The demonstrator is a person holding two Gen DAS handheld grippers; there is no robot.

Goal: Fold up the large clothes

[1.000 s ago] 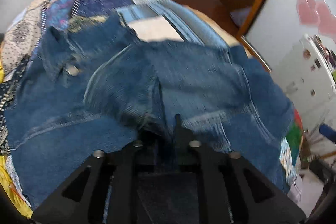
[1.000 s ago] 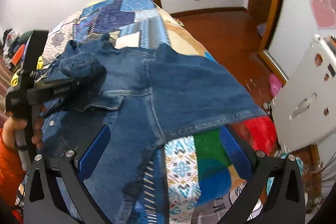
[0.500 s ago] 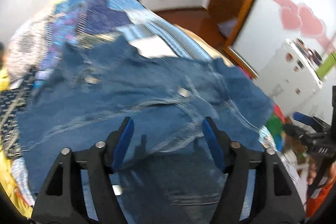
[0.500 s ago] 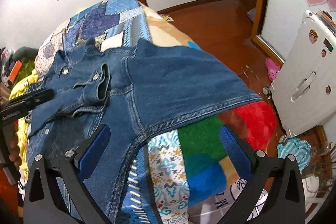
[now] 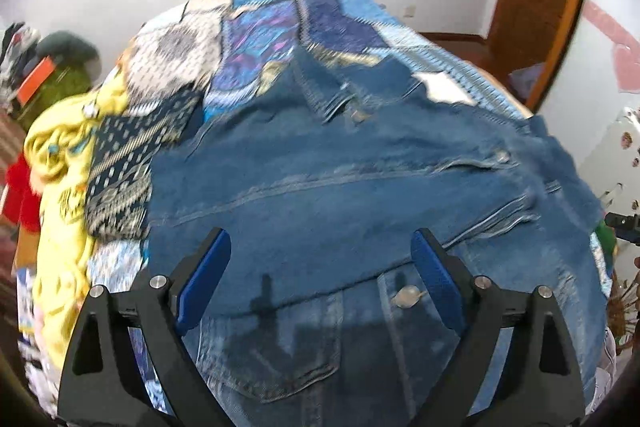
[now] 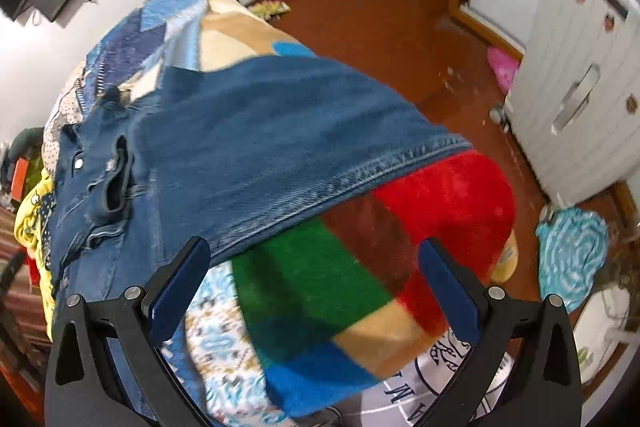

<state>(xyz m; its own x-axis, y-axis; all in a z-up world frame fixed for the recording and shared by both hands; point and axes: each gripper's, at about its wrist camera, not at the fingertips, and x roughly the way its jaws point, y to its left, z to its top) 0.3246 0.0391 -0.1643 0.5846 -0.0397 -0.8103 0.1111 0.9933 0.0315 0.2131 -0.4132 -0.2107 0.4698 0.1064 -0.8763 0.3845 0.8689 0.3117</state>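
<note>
While the denim jacket [image 5: 360, 187] lies spread across the bed [image 6: 360, 267], the right tongs [image 6: 314, 279], wide open and empty, hang nearest its hem; the left tongs [image 5: 320, 267], jaws just opened and holding nothing, hover over its middle.

My left gripper [image 5: 320, 267] has just opened, releasing the denim jacket [image 5: 360, 187], and nothing sits between its jaws. The sleeve cuff [image 6: 116, 179] now lies folded at nine o'clock in my right view.
</note>
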